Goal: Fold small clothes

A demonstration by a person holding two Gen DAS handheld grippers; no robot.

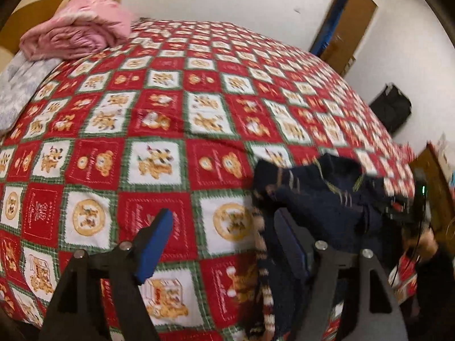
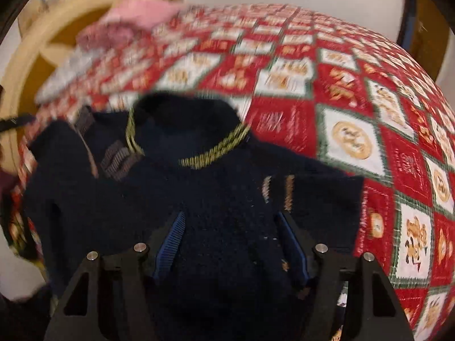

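A dark navy knit sweater lies bunched near the edge of the bed's red teddy-bear quilt, not yet spread. The right gripper hangs over it, jaws apart around knit without pressing; the left gripper stands open beside it. Judging by this, flattening comes next, which calls for pinching a hem or shoulder.

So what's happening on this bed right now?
A person with a gripper in each hand is working on a dark navy sweater lying bunched on the red patchwork bedspread. The right gripper hovers open over the sweater's body. The left gripper is open at the garment's edge, gripping nothing. No fold is made yet.
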